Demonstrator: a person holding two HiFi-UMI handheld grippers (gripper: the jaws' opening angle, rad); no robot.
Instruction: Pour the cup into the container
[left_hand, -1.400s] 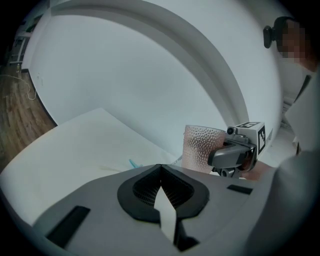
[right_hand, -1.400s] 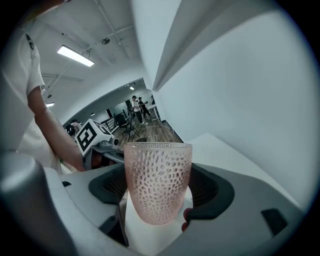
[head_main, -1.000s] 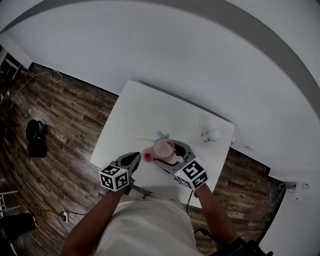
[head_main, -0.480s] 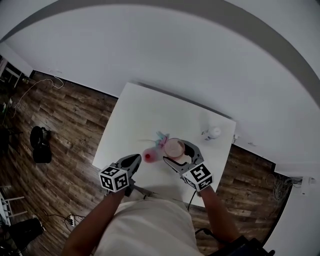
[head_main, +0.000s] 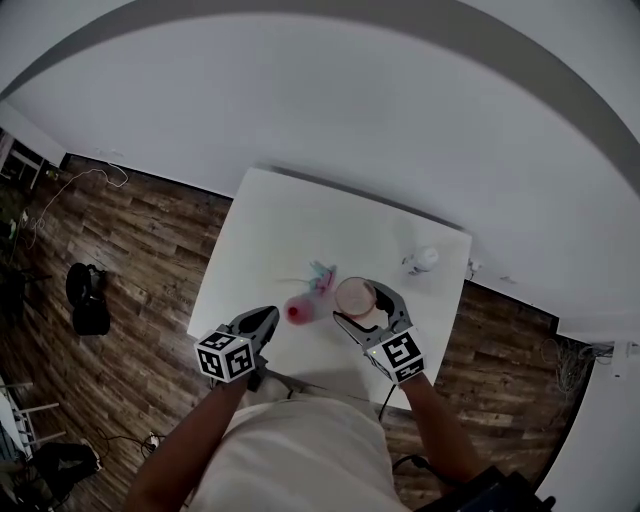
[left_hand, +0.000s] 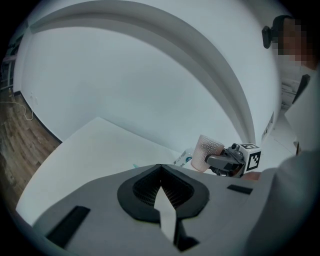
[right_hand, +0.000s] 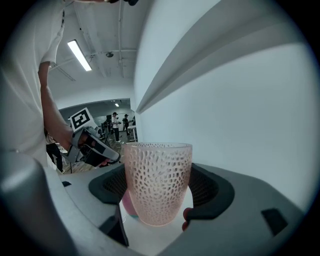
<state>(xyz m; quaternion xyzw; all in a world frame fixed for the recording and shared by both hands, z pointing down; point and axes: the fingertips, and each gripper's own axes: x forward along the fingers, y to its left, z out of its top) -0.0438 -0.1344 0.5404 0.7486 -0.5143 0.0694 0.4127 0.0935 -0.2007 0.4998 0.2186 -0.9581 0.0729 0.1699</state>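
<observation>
In the head view my right gripper (head_main: 360, 306) is shut on a pink dimpled cup (head_main: 353, 294) over the near middle of the white table (head_main: 270, 225). The right gripper view shows the cup (right_hand: 157, 182) upright between the jaws, both pads against its sides. Left of the cup on the table lies a small pink-red round thing (head_main: 297, 312); its edge peeks out behind the cup's base (right_hand: 128, 204). My left gripper (head_main: 270, 316) stays shut and empty by the table's near edge. From the left gripper view, its jaws (left_hand: 161, 172) meet, with the cup (left_hand: 206, 152) to the right.
A few small coloured packets (head_main: 320, 273) lie just beyond the pink-red thing. A white bottle-like object (head_main: 424, 259) stands near the table's far right corner. Wood floor surrounds the table, and a white wall runs behind it.
My right gripper has carried the cup to the right, away from the pink-red thing. The left gripper has stayed where it was.
</observation>
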